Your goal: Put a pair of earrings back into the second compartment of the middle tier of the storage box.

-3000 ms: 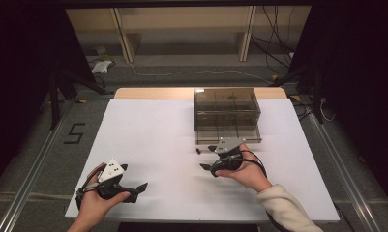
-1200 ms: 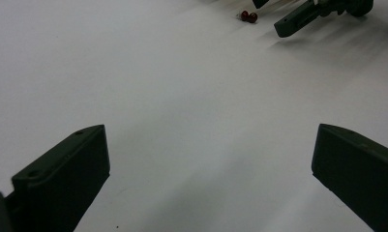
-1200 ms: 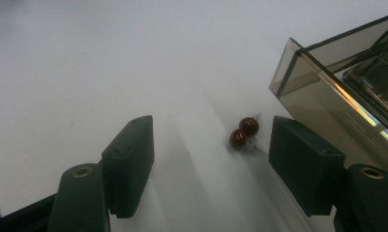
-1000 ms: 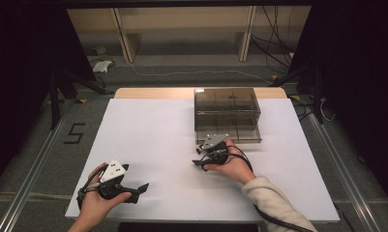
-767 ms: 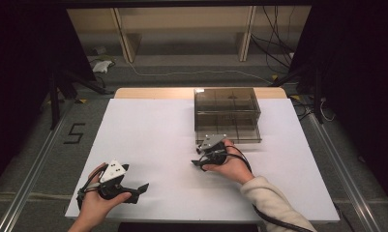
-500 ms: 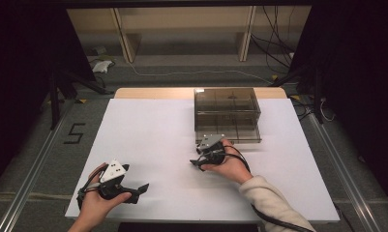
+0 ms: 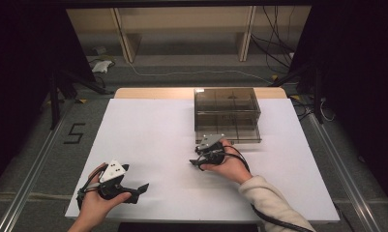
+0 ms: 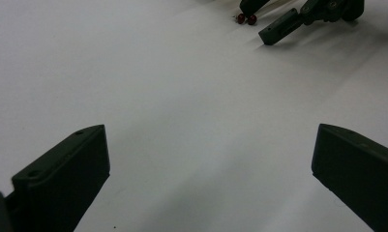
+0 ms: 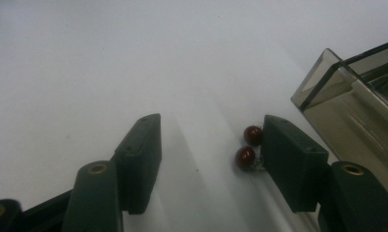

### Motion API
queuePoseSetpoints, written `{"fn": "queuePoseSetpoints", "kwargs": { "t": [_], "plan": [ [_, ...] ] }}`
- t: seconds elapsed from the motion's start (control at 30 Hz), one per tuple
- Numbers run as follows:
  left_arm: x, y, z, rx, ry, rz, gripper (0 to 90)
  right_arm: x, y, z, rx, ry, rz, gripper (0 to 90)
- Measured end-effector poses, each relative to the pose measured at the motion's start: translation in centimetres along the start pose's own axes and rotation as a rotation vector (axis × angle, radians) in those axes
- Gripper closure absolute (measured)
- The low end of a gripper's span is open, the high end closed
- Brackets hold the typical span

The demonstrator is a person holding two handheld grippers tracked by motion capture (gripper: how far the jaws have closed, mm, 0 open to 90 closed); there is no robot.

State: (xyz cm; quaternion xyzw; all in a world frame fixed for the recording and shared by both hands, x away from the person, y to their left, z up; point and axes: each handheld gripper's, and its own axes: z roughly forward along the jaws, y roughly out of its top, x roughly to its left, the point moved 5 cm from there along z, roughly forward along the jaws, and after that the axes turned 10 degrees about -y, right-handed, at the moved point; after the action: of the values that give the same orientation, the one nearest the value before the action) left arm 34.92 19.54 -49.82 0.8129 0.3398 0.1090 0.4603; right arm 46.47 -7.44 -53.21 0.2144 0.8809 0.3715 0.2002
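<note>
Two small dark red beads (image 9: pixel 248 146) lie together on the white table sheet, touching or almost touching the inner face of one jaw of my right gripper (image 9: pixel 213 130). That gripper is open, with the beads between its jaws but nearer one side. In the high view my right gripper (image 7: pixel 197 156) rests on the sheet just in front of the smoky clear drawer box (image 7: pixel 227 113). My left gripper (image 7: pixel 136 178) lies at the front left, open and holding nothing. From the left gripper (image 8: pixel 208 135) view, the beads (image 8: pixel 245 19) and the right gripper (image 8: pixel 305 17) appear far off.
A corner of the drawer box (image 9: pixel 349 101) stands close on the right in the right gripper view. The white sheet (image 7: pixel 148 130) covers the table, with a wooden strip along its far edge. Shelving and cables lie on the floor beyond.
My right gripper has shifted left along the front of the box and turned so its jaws straddle the beads. The left gripper has stayed put.
</note>
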Motion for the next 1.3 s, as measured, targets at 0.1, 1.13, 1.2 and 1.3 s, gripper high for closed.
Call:
{"fn": "queuePoseSetpoints", "kwargs": {
  "t": [0.1, 1.13, 1.2, 1.3],
  "plan": [
    [-0.04, 0.01, 0.00, 0.000, -0.001, -0.001, 0.0, 0.02, -0.04, -0.10, 0.005, 0.007, 0.011, 44.7],
    [-0.02, 0.03, -0.14, -0.004, 0.004, 0.002, 0.0, 0.38, -0.59, -0.79, 0.012, 0.028, 0.082, 78.9],
    [-0.02, 0.05, -0.16, -0.005, 0.004, 0.002, 0.0, 0.44, -0.57, -0.82, 0.013, 0.028, 0.078, 79.5],
    [0.01, 0.04, -0.18, -0.004, 0.004, 0.003, 0.0, 0.50, -0.50, -0.82, 0.010, 0.023, 0.072, 79.8]
  ]
}}
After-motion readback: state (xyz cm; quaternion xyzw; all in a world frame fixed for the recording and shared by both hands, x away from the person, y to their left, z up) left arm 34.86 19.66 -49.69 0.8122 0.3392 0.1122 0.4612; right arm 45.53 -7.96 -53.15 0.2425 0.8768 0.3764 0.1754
